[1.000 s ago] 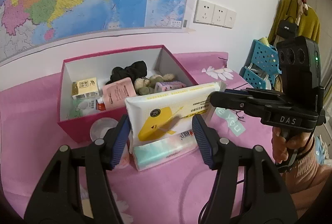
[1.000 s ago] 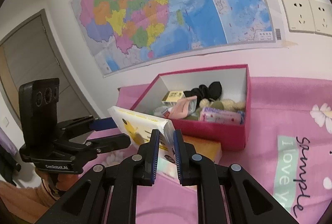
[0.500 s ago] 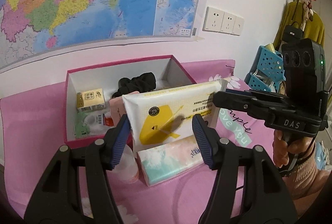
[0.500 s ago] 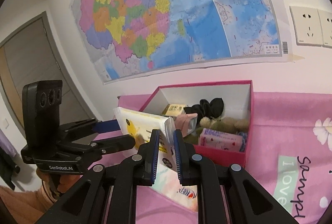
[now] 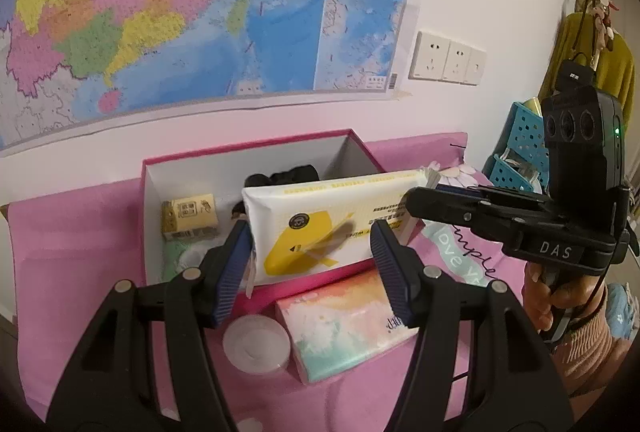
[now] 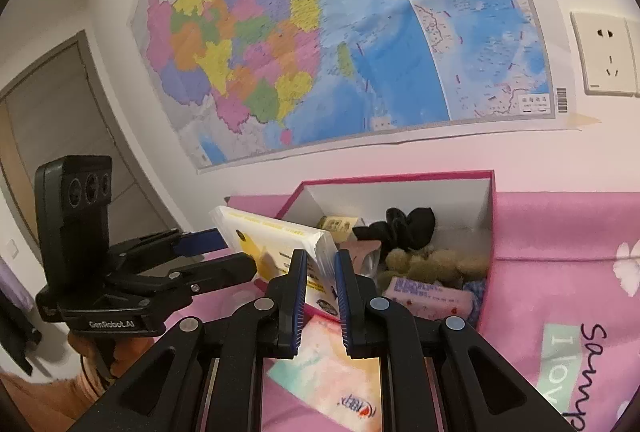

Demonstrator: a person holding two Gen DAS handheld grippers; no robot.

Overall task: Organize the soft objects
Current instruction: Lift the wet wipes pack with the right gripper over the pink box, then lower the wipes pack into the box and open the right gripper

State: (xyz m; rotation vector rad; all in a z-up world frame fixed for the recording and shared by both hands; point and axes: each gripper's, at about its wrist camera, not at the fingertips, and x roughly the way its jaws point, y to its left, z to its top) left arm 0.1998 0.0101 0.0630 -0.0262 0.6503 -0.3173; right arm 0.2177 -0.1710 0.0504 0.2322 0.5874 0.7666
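Risk is sitting in the grip: the right hand-held gripper (image 6: 321, 284) is pinching only one end seam of the tissue pack (image 5: 324, 220), which is hanging mid-frame above the front wall of the pink box (image 5: 248, 151). The soft pack is probably sagging, so it could slip out or catch on that wall. The left hand-held gripper (image 5: 312, 272) is standing spread, holding nothing, its pads flanking the pack without visibly touching. Below, at lower centre, a pastel tissue pack (image 5: 344, 328) and a round white container (image 5: 256, 348) are lying on the pink cloth (image 5: 72, 232).
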